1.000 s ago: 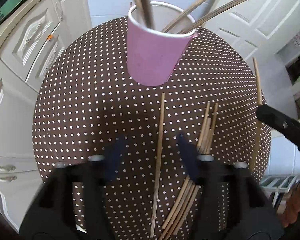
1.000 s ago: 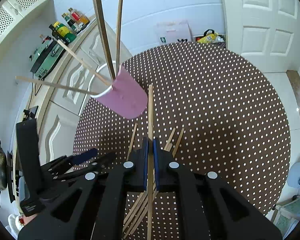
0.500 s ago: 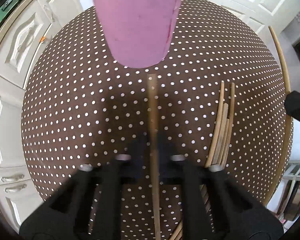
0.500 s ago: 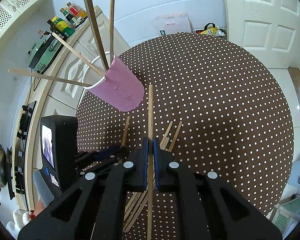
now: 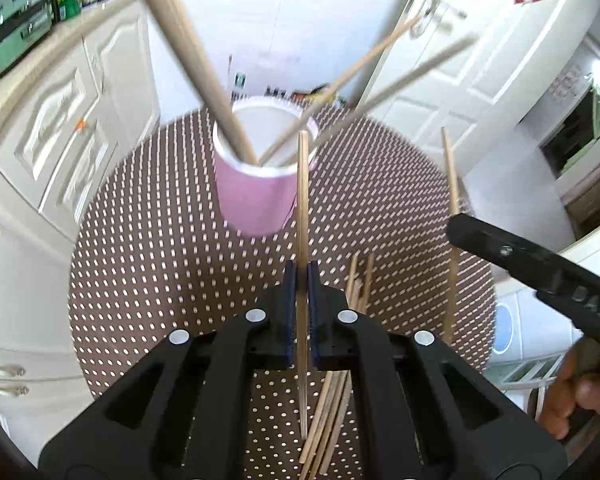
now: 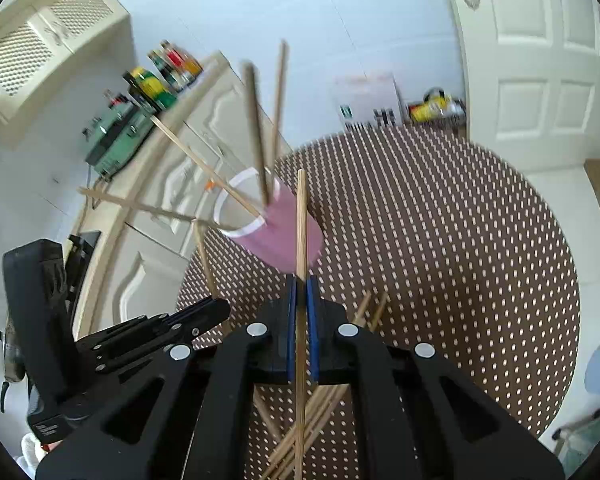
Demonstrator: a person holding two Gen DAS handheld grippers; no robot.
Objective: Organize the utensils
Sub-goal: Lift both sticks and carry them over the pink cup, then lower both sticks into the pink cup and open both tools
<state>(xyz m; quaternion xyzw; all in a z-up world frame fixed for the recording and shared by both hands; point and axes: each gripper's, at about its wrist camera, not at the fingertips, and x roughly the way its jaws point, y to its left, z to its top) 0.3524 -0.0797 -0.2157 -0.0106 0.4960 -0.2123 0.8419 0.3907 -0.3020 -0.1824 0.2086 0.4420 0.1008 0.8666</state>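
Observation:
A pink cup (image 5: 256, 196) with a white rim stands on the round brown dotted table (image 5: 140, 264) and holds several chopsticks. My left gripper (image 5: 301, 276) is shut on a wooden chopstick (image 5: 302, 200), lifted, its tip near the cup's rim. My right gripper (image 6: 301, 286) is shut on another chopstick (image 6: 301, 220), held upright beside the cup (image 6: 278, 232). A bundle of loose chopsticks (image 5: 356, 280) lies on the table under both grippers, also in the right wrist view (image 6: 320, 412). The right gripper (image 5: 540, 268) shows at the right of the left wrist view.
White cabinets (image 5: 60, 128) with a counter of bottles (image 6: 168, 72) and a green box stand to the left of the table. A white door (image 6: 540, 60) is behind it. The left gripper's body (image 6: 100, 344) sits close at the right gripper's left.
My left gripper closed on a chopstick lying on the table and lifted it up toward the cup. My right gripper kept its chopstick and rose a little.

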